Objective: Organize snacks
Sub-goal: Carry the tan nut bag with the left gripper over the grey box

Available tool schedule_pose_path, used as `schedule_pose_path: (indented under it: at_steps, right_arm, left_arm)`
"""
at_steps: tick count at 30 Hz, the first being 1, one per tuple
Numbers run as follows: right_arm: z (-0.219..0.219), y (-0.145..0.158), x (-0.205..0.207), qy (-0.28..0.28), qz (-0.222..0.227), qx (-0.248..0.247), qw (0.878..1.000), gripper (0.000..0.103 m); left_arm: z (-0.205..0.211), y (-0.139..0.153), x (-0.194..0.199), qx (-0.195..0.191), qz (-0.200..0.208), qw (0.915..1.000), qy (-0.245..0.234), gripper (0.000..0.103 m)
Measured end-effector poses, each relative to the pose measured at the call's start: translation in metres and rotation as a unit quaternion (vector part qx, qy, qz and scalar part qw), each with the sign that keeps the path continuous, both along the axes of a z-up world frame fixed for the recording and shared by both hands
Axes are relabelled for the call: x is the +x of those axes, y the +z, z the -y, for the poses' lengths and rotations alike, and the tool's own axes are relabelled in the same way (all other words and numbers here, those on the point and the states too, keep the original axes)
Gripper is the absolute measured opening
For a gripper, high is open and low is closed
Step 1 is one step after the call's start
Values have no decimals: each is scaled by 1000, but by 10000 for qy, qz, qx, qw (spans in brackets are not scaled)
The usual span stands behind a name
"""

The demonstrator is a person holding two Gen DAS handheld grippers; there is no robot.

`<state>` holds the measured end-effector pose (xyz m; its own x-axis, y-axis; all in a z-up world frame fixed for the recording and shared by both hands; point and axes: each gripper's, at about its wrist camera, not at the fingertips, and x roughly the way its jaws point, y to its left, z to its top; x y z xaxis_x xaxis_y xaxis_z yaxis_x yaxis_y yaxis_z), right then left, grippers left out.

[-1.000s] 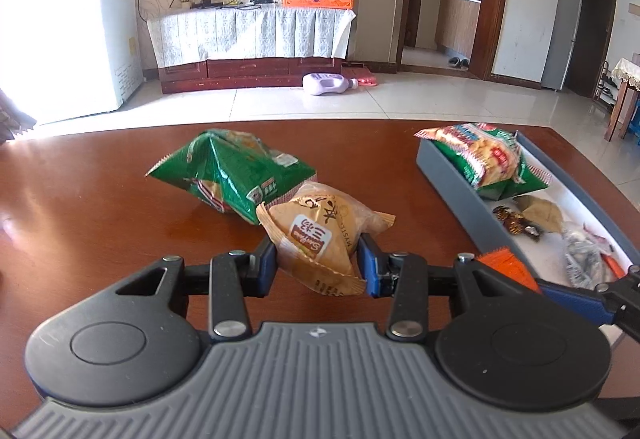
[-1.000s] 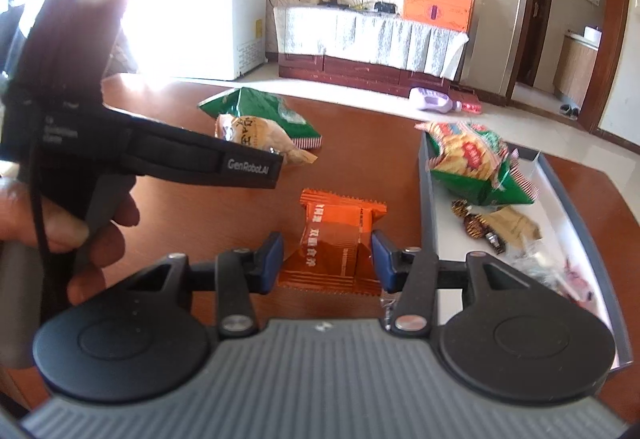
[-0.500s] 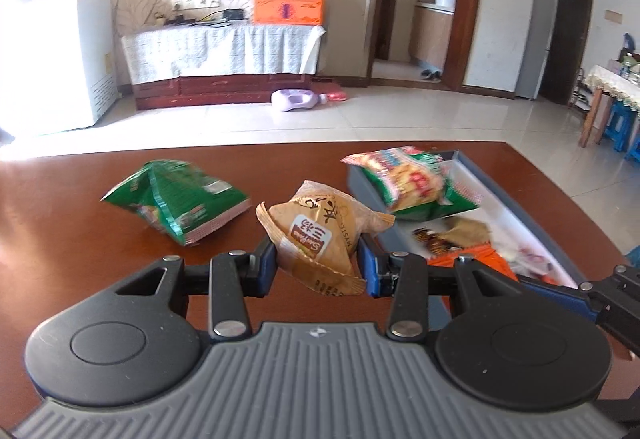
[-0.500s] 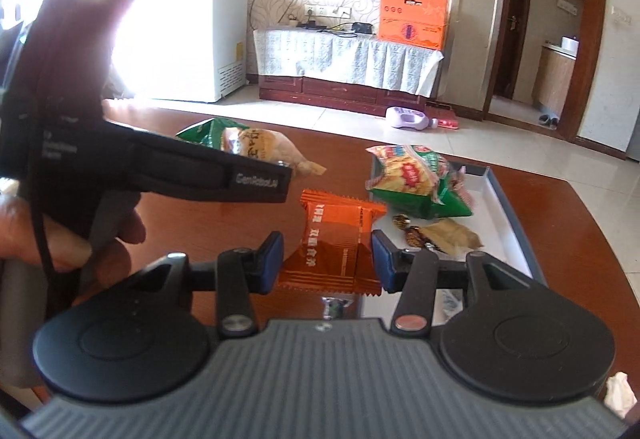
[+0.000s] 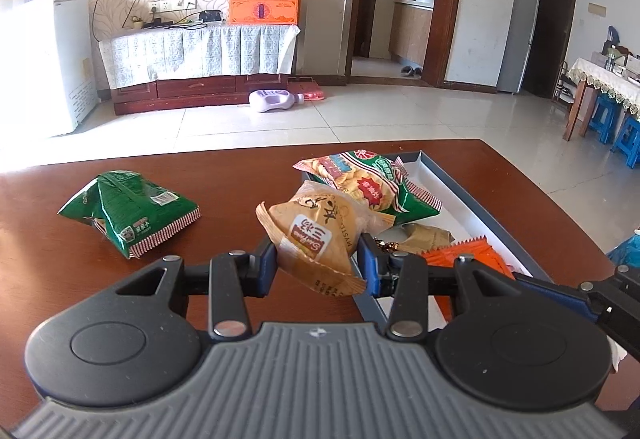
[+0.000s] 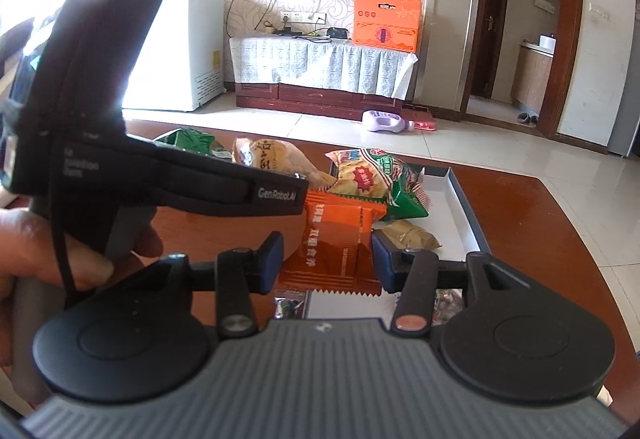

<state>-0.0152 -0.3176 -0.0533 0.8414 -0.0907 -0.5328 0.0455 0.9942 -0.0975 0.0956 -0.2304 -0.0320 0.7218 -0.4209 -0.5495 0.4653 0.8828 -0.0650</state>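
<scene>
Tan snack packet (image 5: 316, 235) is pinched in the left gripper (image 5: 316, 265), at the tray's (image 5: 476, 195) near corner. Right gripper (image 6: 328, 259) pinches the orange packet (image 6: 340, 239) above the tray (image 6: 460, 199). Advice: carry both toward two o'clock, over bare tray floor, then release low.

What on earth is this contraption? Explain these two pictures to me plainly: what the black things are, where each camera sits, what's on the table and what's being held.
There is no robot. A person holds a two-fingered clamp in each hand, with a camera on each looking forward along its fingers.

The left view shows the left hand-held gripper clamping a tan pastry packet. The right view shows the right hand-held gripper clamping an orange snack packet; the other tool and the person's hand appear at its left.

On the brown table lies a green snack bag. Beside it, a grey tray already holds a green-and-red cracker bag and smaller sweets.
</scene>
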Motion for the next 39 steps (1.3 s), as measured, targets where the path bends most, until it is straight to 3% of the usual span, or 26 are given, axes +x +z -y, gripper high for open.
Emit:
schedule_pose_path:
  at_steps: [39]
  right_arm:
    - [39, -5, 5, -598, -47, 27, 9982, 50]
  left_arm:
    - [62, -11, 14, -1, -164, 9993, -338, 48]
